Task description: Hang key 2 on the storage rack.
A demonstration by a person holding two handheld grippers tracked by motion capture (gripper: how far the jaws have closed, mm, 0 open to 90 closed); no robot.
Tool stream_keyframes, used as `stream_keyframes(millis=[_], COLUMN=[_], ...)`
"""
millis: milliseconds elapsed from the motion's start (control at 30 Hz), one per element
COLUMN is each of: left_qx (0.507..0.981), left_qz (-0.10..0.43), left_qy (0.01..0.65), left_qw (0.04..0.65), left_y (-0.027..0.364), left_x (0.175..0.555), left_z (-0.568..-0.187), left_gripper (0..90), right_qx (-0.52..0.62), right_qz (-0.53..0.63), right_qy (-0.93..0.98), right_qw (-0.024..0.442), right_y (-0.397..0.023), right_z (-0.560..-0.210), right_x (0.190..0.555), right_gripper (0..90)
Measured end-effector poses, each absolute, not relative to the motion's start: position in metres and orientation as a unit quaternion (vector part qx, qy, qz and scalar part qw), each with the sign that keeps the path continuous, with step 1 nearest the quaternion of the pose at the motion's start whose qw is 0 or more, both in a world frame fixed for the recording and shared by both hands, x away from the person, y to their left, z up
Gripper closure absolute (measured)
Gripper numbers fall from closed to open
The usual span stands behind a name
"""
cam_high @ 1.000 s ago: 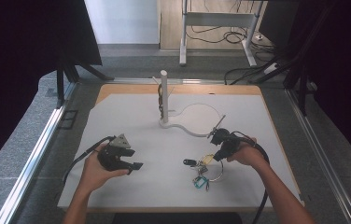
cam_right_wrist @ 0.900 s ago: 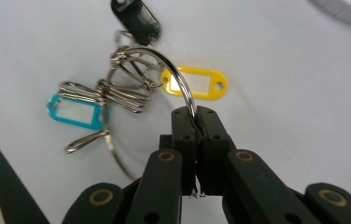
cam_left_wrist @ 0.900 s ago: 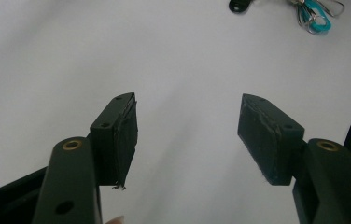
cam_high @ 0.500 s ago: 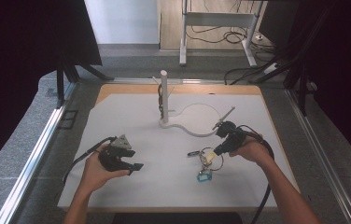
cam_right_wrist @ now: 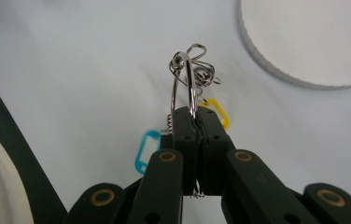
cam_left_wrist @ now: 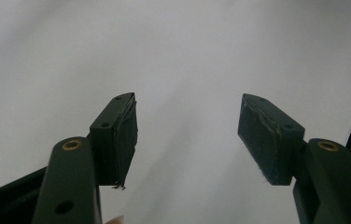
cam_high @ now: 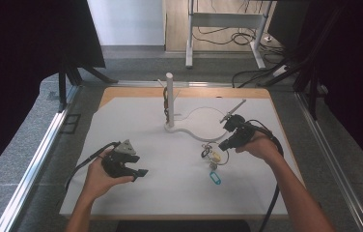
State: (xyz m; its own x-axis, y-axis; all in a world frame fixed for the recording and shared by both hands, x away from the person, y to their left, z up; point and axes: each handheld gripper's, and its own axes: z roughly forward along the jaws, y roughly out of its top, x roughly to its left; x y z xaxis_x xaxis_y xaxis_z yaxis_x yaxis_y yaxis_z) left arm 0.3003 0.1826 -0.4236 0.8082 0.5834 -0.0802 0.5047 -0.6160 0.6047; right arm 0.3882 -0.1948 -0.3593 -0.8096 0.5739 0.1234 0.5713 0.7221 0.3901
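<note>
My right gripper (cam_high: 224, 144) is shut on a large wire key ring (cam_right_wrist: 183, 86) and holds it a little above the white mat (cam_high: 170, 193). Smaller rings are bunched at the ring's far end. A yellow tag (cam_right_wrist: 218, 112) and a blue tag (cam_right_wrist: 146, 150) dangle from it; in the high view the yellow tag (cam_high: 215, 155) is just below the jaws and the blue tag (cam_high: 215, 177) lower. My left gripper (cam_high: 140, 172) rests in the hand at the mat's left, its jaws wide apart in the left gripper view (cam_left_wrist: 187, 128) with nothing between them.
A white upright post (cam_high: 169, 96) stands at the mat's far middle on a curved white base (cam_high: 203, 123), just beyond the right gripper. That base's round edge (cam_right_wrist: 276, 70) is close to the ring. Cables and table legs lie on the floor behind.
The right gripper has risen with the key ring, lifting it off the mat so the tags now hang down. The left gripper has stayed where it was.
</note>
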Motion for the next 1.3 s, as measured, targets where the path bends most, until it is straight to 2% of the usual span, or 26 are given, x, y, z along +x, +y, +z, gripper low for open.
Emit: stream_keyframes(millis=[667, 1300], left_qx=[0.896, 0.889], left_qz=[0.063, 0.056], left_qy=[0.303, 0.321], left_qw=[0.317, 0.323], left_y=[0.185, 0.191], left_x=[0.300, 0.302], left_z=[-0.422, -0.425], left_gripper=[38.2, 38.2], right_qx=[0.314, 0.323], right_qz=[0.229, 0.231], right_qy=[0.921, 0.917], right_qw=[0.015, 0.027], right_y=[-0.184, -0.177], right_z=[-0.326, -0.312], right_x=[0.405, 0.424], right_gripper=[87.5, 87.6])
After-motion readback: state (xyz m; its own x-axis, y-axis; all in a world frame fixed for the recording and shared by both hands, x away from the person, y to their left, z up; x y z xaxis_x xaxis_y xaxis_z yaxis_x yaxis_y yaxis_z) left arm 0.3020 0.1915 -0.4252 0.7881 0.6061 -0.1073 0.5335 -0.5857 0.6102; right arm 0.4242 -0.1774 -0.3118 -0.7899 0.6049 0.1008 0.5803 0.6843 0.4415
